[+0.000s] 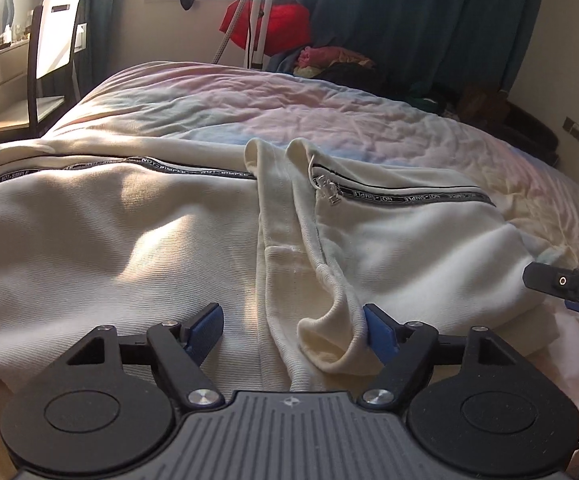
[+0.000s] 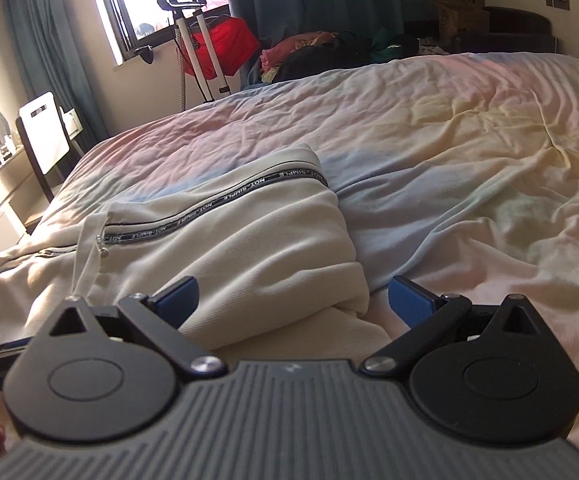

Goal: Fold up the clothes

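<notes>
A cream zip-up jacket (image 1: 109,240) with a black lettered zipper tape (image 1: 409,197) lies spread across the bed. Its ribbed collar or hem band (image 1: 281,216) runs toward my left gripper (image 1: 293,326), which is open just above it, the right pad touching a fold of cloth. In the right wrist view the folded right part of the jacket (image 2: 249,248) lies on the bed, and my right gripper (image 2: 295,298) is open over its near corner. The right gripper also shows at the right edge of the left wrist view (image 1: 565,284).
The bed (image 2: 469,160) has a wrinkled pastel sheet. A chair (image 1: 49,60) and desk stand at the left. A garment steamer (image 2: 193,40), a red item (image 1: 273,24) and a pile of clothes (image 2: 329,52) sit by the window and curtains beyond the bed.
</notes>
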`<state>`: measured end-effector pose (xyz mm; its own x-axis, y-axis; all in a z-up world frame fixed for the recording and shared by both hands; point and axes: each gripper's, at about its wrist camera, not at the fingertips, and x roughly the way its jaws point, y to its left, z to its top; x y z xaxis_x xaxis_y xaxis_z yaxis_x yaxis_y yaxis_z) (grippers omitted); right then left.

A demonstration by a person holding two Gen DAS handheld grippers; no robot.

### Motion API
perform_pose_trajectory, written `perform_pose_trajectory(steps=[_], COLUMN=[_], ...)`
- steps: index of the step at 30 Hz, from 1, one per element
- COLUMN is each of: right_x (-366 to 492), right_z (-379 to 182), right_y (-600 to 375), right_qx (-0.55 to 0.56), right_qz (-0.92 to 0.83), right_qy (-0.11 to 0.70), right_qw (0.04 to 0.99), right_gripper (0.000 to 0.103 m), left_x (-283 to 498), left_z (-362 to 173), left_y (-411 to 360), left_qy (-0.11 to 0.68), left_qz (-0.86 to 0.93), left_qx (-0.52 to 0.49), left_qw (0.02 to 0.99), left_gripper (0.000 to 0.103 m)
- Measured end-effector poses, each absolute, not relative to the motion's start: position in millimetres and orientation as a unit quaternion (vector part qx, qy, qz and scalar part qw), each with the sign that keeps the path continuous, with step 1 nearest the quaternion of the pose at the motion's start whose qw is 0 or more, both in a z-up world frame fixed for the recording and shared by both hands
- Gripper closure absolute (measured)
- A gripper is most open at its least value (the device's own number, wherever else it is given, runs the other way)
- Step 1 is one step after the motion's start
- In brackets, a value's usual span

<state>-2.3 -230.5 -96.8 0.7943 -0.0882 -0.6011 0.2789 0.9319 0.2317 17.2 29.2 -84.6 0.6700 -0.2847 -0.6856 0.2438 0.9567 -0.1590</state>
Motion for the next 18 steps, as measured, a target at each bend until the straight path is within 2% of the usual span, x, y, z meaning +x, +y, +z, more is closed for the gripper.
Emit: perform_pose_trajectory(steps=[4,6,11,14,18], right_x=[10.3,17.1,22.2,20.7,18.5], right_z=[-108.1,-119.0,-133.2,-133.3,-130.8], right_y=[-225.3,-225.3,-236.8,-237.6,-234.6], right_qx=[0.128,0.129,0.174,0.179,0.172], right_qz=[-0.101,-0.102,-0.101,-0.102,-0.106], right_qy=[0.330,0.352,0.377,0.377,0.377], right_qw=[0.930,0.921,0.904,0.903,0.904], right_gripper=[0.000,0.000,0.000,0.000,0.000], left_x=[15.7,12.0,1.0,-9.5,-28.2], left_z=[-78.6,-72.1,-53.7,-46.8,-42.9], left_y=[37.0,47.9,92.5,133.4,200.5], left_qy=[0.381,0.379,0.376,0.370,0.362], left_qz=[-0.145,-0.144,-0.092,-0.039,0.028], left_qx=[-0.040,-0.062,-0.139,-0.197,-0.318], left_qw=[0.912,0.912,0.911,0.907,0.876], left_gripper=[0.023,0.016,0.015,0.014,0.008])
